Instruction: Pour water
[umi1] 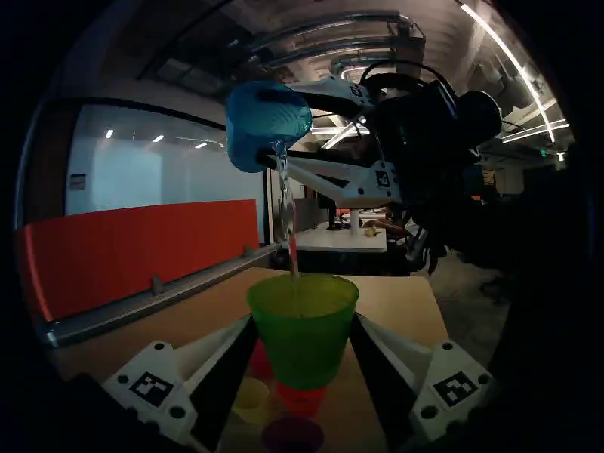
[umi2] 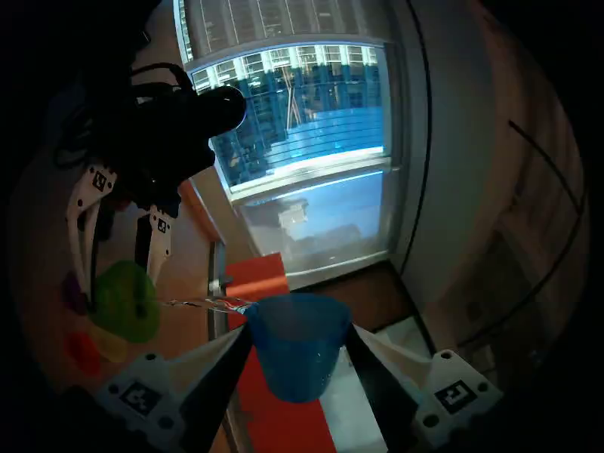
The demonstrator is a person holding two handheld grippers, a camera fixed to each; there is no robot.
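blue cup (umi1: 266, 124) tipped, water (umi1: 285, 204) streaming into green cup (umi1: 303, 332)

- A red partition panel (umi1: 143, 253) stands along one edge of a wooden tabletop (umi1: 392, 298).
- Directly above the panel, a pale glass wall (umi1: 166, 170) in a dark frame carries 3 small reflected lights.
- A grey metal rail (umi1: 151, 291) runs along the panel's foot.
- Beyond the panel's far end, a white desk (umi1: 340, 238) stands in a dim open office, with grey floor (umi1: 468, 287) near it.
- High above the panel, exposed ducts (umi1: 332, 30) and long strip lights (umi1: 513, 72) cross the ceiling.
- In the right gripper view, a large window (umi2: 302, 143) beside the panel shows a blue-tinted building front, and a pale wall (umi2: 460, 151) adjoins it.
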